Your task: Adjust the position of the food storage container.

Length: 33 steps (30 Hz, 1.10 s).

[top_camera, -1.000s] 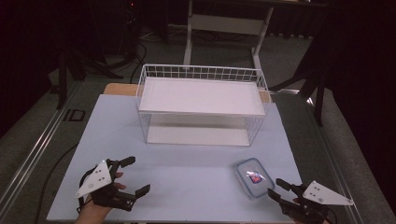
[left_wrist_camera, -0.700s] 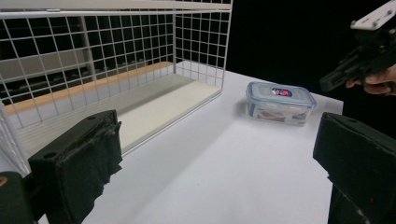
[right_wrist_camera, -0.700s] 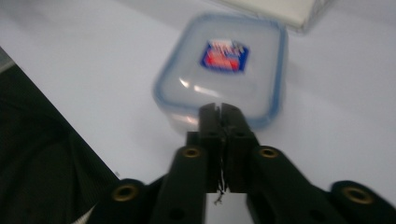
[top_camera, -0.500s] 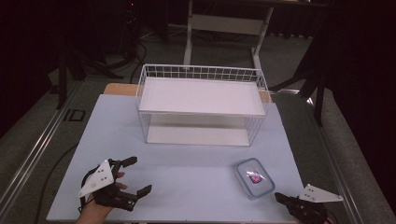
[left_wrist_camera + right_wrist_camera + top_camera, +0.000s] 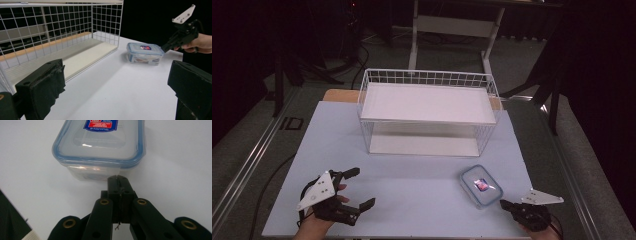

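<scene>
The pale surface [image 5: 412, 200] carries a white wire basket [image 5: 428, 112] at its far centre, with a white board across the top. A clear lidded container [image 5: 481, 186] with a blue rim and red label sits near the front right, well apart from the basket. The left tool [image 5: 354, 189] rests at front left, jaws spread wide and empty. The right tool [image 5: 507, 204] has its jaws pressed together, tips just beside the container's near wall.
</scene>
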Each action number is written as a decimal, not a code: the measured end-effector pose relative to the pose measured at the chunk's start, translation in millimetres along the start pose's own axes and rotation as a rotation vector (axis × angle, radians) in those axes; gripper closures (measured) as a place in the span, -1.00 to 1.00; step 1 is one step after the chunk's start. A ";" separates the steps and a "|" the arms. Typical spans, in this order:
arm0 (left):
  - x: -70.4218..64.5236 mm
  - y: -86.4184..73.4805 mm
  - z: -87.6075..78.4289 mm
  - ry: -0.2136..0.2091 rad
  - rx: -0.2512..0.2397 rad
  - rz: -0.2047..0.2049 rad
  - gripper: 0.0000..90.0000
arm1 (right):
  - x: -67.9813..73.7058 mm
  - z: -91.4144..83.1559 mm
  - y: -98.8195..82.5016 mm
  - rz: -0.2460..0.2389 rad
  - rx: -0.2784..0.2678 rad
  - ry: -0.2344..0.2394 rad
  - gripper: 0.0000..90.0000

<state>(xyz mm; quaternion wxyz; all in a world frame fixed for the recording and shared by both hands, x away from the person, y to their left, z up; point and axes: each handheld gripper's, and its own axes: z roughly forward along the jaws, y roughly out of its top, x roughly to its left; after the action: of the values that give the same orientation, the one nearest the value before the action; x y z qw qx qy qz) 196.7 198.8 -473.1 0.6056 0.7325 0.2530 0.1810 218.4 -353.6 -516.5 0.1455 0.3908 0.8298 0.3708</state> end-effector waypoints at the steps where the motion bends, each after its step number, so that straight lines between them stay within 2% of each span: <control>1: 0.1 0.0 0.1 0.000 -0.001 0.000 -0.96 | -0.1 1.7 1.3 -0.002 -0.001 -0.002 1.00; 5: 0.5 -0.1 -0.1 0.000 -0.002 -0.003 -0.96 | -2.0 9.0 8.4 -0.006 0.002 0.014 1.00; 7: 0.4 -0.2 -0.4 -0.001 -0.002 -0.003 -0.96 | -4.1 10.7 10.0 -0.018 0.010 0.000 1.00; 14: -0.3 -0.2 0.2 -0.006 0.002 0.002 -0.96 | -13.8 14.0 12.8 0.007 0.000 -0.021 1.00; 15: -0.4 -0.3 0.5 -0.007 0.003 0.003 -0.96 | -13.3 15.3 13.5 0.010 0.002 -0.014 1.00; 17: -0.3 -0.2 0.6 -0.007 0.003 0.002 -0.96 | -9.4 19.3 14.8 -0.011 0.014 -0.014 1.00; 22: 0.1 -0.5 1.1 -0.006 0.003 0.001 -0.96 | -0.6 24.7 19.9 -0.024 0.015 0.025 1.00; 25: -0.8 -0.3 1.2 -0.008 0.003 0.001 -0.96 | 7.2 30.0 24.1 -0.033 0.025 0.066 1.00; 27: -1.2 -0.5 1.1 -0.008 0.005 0.002 -0.96 | 11.2 32.4 25.7 -0.057 0.036 0.081 1.00; 31: -1.2 -0.2 0.8 -0.009 0.002 0.003 -0.96 | 4.0 32.4 25.5 -0.075 0.053 0.033 1.00; 33: -1.1 -0.2 0.8 -0.008 0.002 0.003 -0.96 | -5.0 33.3 25.8 -0.048 0.046 0.002 1.00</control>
<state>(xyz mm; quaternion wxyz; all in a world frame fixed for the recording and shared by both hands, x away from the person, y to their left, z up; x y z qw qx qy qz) 196.3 197.6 -473.4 0.6057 0.7342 0.2495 0.1787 253.3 -329.8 -520.8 0.1443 0.3735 0.8476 0.3483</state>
